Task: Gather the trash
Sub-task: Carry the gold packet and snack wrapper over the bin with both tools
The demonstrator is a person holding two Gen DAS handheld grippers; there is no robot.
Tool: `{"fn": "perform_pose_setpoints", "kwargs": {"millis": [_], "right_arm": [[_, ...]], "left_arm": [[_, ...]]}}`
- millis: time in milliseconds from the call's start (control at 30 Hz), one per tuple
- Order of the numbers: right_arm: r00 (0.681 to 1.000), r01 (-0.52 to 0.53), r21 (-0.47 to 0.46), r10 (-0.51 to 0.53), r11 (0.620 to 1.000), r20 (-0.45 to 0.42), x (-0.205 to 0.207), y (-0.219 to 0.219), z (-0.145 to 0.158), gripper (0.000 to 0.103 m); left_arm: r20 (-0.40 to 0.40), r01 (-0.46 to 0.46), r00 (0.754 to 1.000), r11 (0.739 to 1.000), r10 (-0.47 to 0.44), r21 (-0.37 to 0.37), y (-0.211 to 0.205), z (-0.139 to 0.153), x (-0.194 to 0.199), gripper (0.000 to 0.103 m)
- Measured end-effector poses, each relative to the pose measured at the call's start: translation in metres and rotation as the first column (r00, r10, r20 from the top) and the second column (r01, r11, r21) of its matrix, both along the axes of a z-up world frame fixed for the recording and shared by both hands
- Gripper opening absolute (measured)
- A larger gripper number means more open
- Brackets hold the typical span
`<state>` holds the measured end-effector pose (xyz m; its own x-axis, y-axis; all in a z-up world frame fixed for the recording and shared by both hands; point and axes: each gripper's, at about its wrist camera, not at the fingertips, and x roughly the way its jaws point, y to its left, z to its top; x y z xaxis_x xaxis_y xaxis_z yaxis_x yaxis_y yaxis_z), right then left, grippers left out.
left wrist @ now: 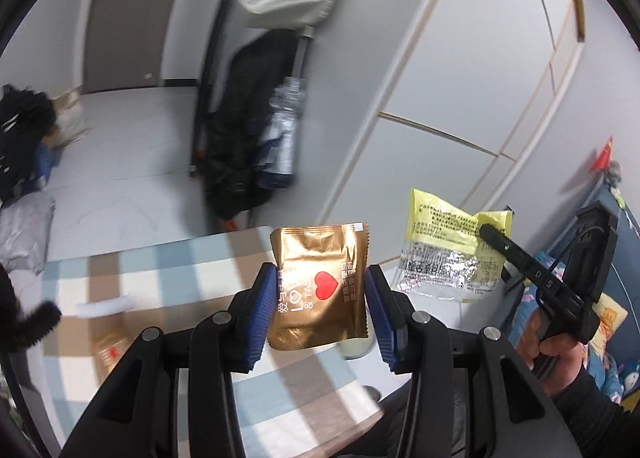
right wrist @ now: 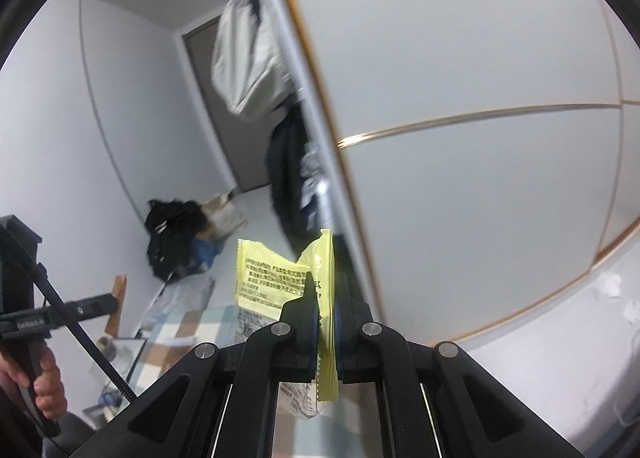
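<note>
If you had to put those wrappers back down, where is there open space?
On the plaid cloth, the stretch beyond the white roll looks bare. Nearer, the roll and a gold packet crowd it. The floor's left edge holds a black bag.

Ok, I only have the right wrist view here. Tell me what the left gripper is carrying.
Observer: The left gripper holds a gold wrapper with a red heart, upright between its jaws.
Operator: Now report what trash is left on the table.
Observer: A second gold wrapper lies on the checked table, blurred, near its left side.
Operator: List anything else there.
Observer: A small white piece lies just beyond it; I cannot tell what it is.
</note>
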<state>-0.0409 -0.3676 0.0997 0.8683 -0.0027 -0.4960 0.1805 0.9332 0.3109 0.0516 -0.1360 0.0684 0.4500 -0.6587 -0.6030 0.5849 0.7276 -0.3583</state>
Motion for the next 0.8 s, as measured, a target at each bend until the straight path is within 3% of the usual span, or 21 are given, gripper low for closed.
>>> {"fn": "perform_pose_setpoints", "kwargs": {"millis": [200,400,567,800], "right_arm": [[0.996,0.089,-0.027,-0.090,0.996,-0.004,-0.016,-0.043,-0.005,0.005],[0.973,0.222,0.042,-0.219,0.974,-0.079,-0.029,-0.097,-0.041,0.005],[0.941,0.306,0.071,-0.290,0.949,-0.174,-0.036,-0.133,-0.087,0.005],[0.888,0.355,0.108,-0.299,0.928,-0.349,-0.032,-0.172,-0.167,0.005]], "left_arm": [[-0.013,0.079,0.997,0.997,-0.079,0.003,-0.056,-0.010,0.003,0.040],[-0.057,0.156,0.987,0.986,-0.153,0.056,-0.110,-0.035,0.011,0.040],[-0.127,0.230,0.968,0.969,-0.217,0.092,-0.152,-0.067,0.016,0.040],[-0.267,0.329,0.921,0.933,-0.283,0.146,-0.209,-0.122,0.029,0.040]]}}
